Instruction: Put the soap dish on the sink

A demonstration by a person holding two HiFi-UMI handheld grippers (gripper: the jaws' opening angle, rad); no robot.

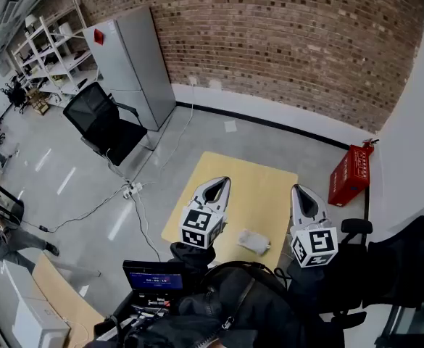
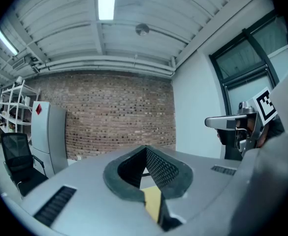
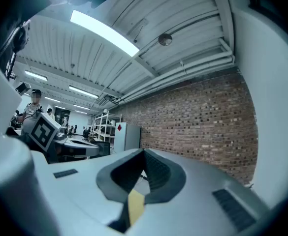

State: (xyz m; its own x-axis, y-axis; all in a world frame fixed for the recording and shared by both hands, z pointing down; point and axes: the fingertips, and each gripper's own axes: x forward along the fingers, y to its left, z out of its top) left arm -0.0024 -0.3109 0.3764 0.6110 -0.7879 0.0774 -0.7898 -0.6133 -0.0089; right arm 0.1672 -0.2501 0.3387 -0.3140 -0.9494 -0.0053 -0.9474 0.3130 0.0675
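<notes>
My left gripper [image 1: 219, 182] and my right gripper [image 1: 299, 190] are held side by side above a yellow table [image 1: 255, 187], both pointing away from me. Each one's jaws meet at the tips with nothing between them, as the left gripper view [image 2: 145, 149] and the right gripper view [image 3: 144, 152] show. A small pale thing [image 1: 254, 241] lies on the table below and between them; what it is I cannot tell. No sink shows in any view. Both gripper views look level at a brick wall.
A black office chair [image 1: 103, 125] and a grey cabinet [image 1: 135, 56] stand at the far left. A red box [image 1: 349, 174] sits by the wall at right. Cables [image 1: 132, 191] cross the floor. A small screen [image 1: 152, 275] is near me.
</notes>
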